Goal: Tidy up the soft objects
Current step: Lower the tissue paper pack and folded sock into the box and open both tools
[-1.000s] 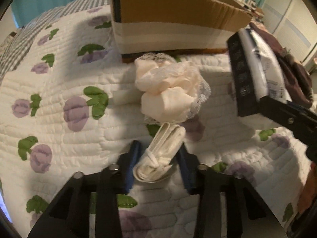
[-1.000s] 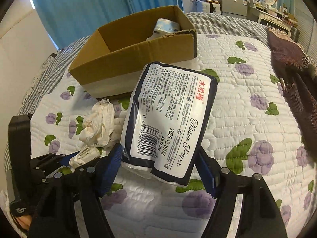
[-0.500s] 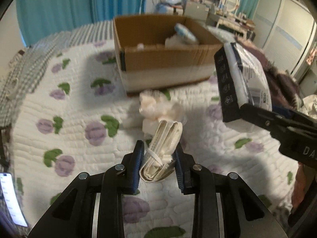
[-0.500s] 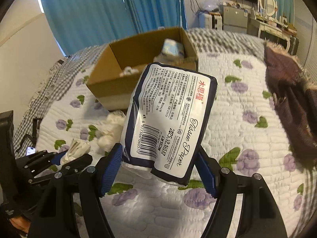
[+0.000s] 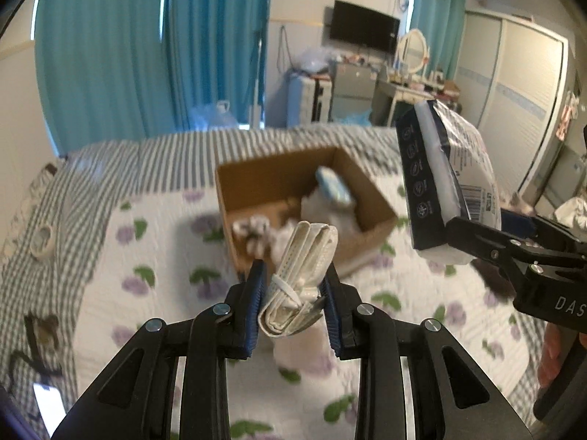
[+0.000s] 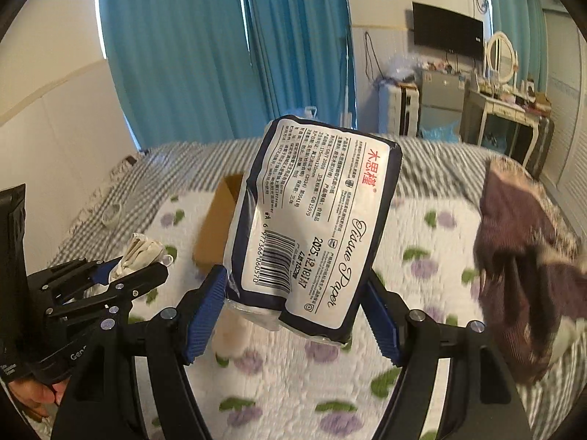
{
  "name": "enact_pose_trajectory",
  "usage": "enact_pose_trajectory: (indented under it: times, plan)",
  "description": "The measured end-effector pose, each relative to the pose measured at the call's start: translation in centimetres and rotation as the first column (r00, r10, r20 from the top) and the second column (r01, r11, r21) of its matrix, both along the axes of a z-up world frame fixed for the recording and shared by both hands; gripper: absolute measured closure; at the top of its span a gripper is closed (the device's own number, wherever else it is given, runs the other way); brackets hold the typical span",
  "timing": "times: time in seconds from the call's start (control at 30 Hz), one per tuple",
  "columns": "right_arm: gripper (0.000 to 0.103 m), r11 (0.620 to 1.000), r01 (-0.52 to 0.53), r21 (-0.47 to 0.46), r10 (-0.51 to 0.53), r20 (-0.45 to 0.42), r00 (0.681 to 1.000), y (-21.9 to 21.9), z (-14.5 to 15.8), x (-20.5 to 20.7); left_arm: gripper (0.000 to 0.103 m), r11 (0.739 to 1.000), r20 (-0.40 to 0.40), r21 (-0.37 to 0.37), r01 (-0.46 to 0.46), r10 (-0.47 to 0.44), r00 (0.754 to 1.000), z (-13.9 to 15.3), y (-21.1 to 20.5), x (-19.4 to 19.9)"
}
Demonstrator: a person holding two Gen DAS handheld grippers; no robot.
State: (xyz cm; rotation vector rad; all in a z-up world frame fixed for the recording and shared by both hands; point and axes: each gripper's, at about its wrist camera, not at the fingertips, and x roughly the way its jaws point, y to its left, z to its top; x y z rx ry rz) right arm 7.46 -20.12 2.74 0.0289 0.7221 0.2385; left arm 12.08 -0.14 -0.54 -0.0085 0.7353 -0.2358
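Both loads up in air above quilted bed [image 5: 146, 256]. Left gripper [image 5: 293, 286] clamped on folded white cloth bundle [image 5: 301, 278], right gripper [image 6: 293, 308] clamped on tissue paper pack [image 6: 312, 227]. Cardboard box [image 5: 370, 198] already holding few soft bits; both drops pending, brown fabric [image 6: 521, 256] probably left too.

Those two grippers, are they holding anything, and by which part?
Yes. The left gripper clamps the lower end of a folded white cloth bundle. The right gripper squeezes the bottom end of a tissue paper pack.

Soft daylight through curtains [image 6: 220, 55]; motion-blurred bed [image 5: 154, 264], fisheye-dark corners.
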Motion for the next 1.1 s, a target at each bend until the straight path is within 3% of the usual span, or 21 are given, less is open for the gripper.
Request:
enact_pose_trajectory:
  times: [0.3, 0.57, 0.9, 1.03, 1.1]
  plan:
    - [0.031, 0.999, -0.028, -0.021, 0.029, 0.017, 0.999, 0.7, 1.1, 8.3, 0.074, 0.999, 0.023, -0.007, -0.040, 0.040, 0.999, 1.0, 0.3, 7.6]
    - [0.031, 0.998, -0.047, -0.030, 0.046, -0.055, 0.997, 1.6, -3.7, 15.5, 0.074, 0.998, -0.027, 0.035, -0.055, 0.056, 0.998, -2.7, -0.3, 13.4]
    - [0.029, 0.999, -0.034, -0.004, 0.034, -0.087, 0.996, 1.1, -7.8, 19.1, 0.074, 0.997, -0.071, 0.070, -0.034, 0.039, 0.997, -6.5, -1.8, 17.1]
    - [0.024, 0.999, -0.037, -0.004, 0.037, -0.046, 0.998, 1.2, -7.0, 19.2, 0.069, 0.996, -0.085, 0.083, -0.020, 0.027, 0.996, -6.7, -2.1, 17.5]
    - [0.020, 1.000, -0.029, -0.008, 0.028, -0.034, 0.999, 1.4, -6.4, 19.1, 0.054, 0.998, -0.089, 0.066, -0.019, 0.024, 0.996, -6.3, -2.0, 17.4]
